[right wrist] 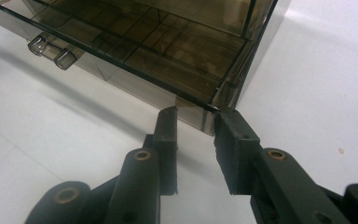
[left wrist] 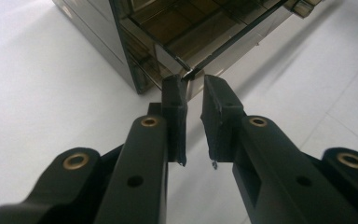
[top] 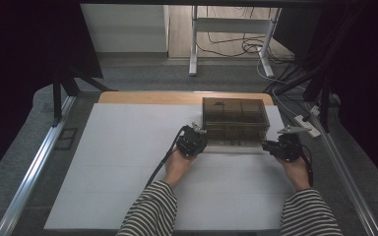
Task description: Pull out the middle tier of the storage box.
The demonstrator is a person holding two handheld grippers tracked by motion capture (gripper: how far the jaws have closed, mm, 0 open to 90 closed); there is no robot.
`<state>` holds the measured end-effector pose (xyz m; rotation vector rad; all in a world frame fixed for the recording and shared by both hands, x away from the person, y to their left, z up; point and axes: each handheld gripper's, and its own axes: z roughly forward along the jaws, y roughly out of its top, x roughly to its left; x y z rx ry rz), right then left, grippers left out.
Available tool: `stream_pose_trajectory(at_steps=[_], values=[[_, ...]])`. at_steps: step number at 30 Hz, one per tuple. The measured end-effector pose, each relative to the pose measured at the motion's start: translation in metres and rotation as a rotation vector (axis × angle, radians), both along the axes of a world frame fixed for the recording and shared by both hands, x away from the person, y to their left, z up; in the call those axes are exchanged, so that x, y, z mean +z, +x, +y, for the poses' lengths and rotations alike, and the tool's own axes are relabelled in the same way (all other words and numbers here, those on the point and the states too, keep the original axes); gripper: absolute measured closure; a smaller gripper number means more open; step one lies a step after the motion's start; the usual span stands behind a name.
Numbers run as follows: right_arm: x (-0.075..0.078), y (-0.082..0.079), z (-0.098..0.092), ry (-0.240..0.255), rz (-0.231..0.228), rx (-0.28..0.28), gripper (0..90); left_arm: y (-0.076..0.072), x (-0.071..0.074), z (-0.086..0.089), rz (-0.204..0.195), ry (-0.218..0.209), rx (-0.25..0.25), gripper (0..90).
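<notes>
Smoked, see-through plastic makes up the lidded storage box (top: pixel 234 120), which stands at the far middle of the white table (top: pixel 123 162), with the left gripper (top: pixel 200 138) at its near left corner and the right gripper (top: pixel 272 145) at its near right corner. Both have their jaws narrowed around the thin lid edge at those corners, though I cannot tell whether the pads truly pinch it. Such a slim, slick rim could slip free if lifted unevenly, letting the lid snap down or the box skid.

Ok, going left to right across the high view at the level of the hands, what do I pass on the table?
Left gripper at the box's near left corner → smoky see-through box → right gripper at its near right corner, all on the white table.
</notes>
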<state>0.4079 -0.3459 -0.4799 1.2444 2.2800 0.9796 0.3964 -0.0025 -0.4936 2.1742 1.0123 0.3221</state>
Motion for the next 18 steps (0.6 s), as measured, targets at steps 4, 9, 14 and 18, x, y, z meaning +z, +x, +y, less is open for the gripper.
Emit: stream_pose_trajectory(at_steps=[4, 9, 14, 18], values=[[0.000, -0.004, -0.001, -0.004, 0.003, 0.008, 70.7, -0.004, -0.001, 0.001, 0.005, -0.012, -0.006, 78.3], [-0.002, -0.012, -0.004, 0.007, -0.009, 0.015, 71.8, -0.009, -0.002, 0.002, 0.009, -0.017, -0.013, 78.2], [-0.001, -0.017, -0.004, 0.005, -0.007, 0.023, 72.3, -0.013, -0.002, 0.003, 0.011, -0.017, -0.016, 78.2], [-0.001, -0.020, -0.005, 0.002, -0.006, 0.026, 72.4, -0.017, -0.002, 0.003, 0.013, -0.019, -0.021, 78.3]])
